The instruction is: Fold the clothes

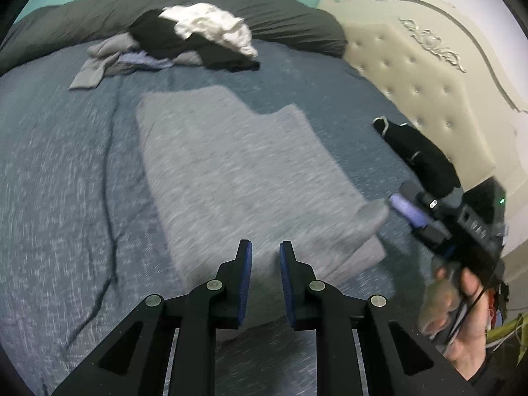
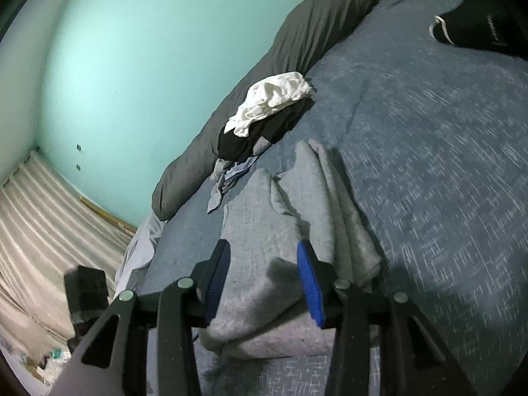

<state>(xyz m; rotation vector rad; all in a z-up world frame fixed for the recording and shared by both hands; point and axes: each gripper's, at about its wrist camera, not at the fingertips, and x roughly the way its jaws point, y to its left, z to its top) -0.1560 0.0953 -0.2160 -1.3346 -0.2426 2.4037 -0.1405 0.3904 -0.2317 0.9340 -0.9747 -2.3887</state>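
A light grey garment (image 1: 231,171) lies folded into a long strip on the blue bed cover (image 1: 66,165). My left gripper (image 1: 265,254) hovers open over its near end, with nothing between the pads. My right gripper (image 1: 402,194) is at the garment's near right corner, which bulges up beside it. In the right wrist view the right gripper (image 2: 263,244) stands wide open, with a rumpled fold of the grey garment (image 2: 264,231) between its fingers but not pinched. A hand (image 1: 462,313) holds the right gripper.
A pile of unfolded white, black and grey clothes (image 1: 198,39) (image 2: 264,115) sits at the far side against a dark grey bolster (image 1: 280,16). A black garment (image 1: 419,155) lies by the cream tufted headboard (image 1: 429,82). A striped floor (image 2: 39,231) lies past the bed's edge.
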